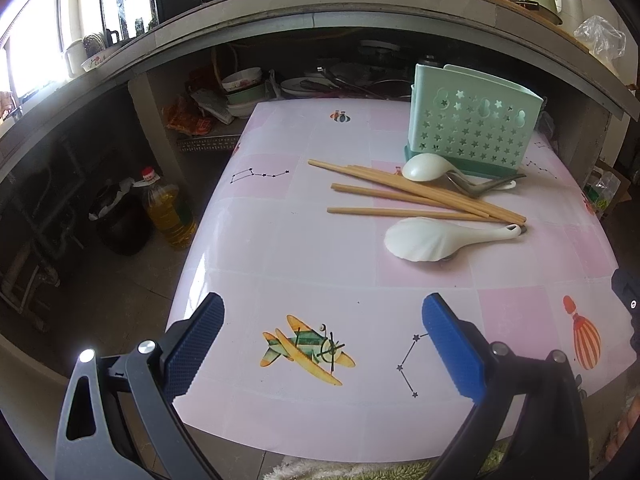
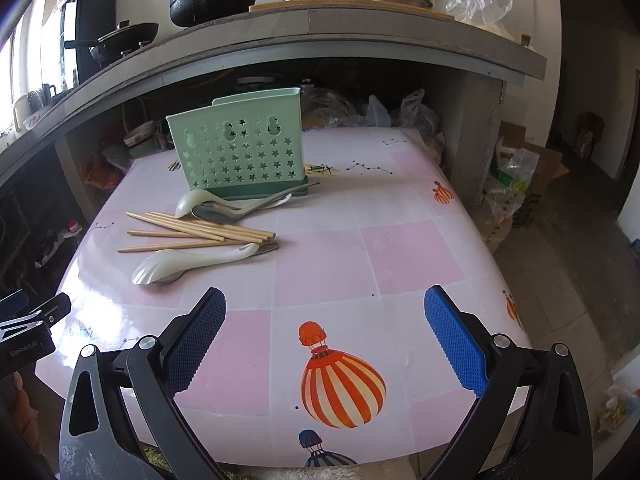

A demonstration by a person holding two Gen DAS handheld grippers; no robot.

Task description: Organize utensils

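Pink squares with little planes and balloons cover the counter, which sits under a big grey kitchen shelf full of pots and bottles. Next biggest is the green holder with star holes, standing up at the back of the counter. It looks like nothing has gone into it yet, though I cannot see down inside. Just in front of it all the utensils lie in a loose pile: the wooden chopsticks, a big white scoop nearest the front, a white spoon touching the holder's base, and some metal spoons crossing it. So the job looks like it has not started, and every piece is left to put away. The left claw is spread wide and holds nothing. The right claw is spread wide and bare too, and both hang over the near edge, well apart from the pile.
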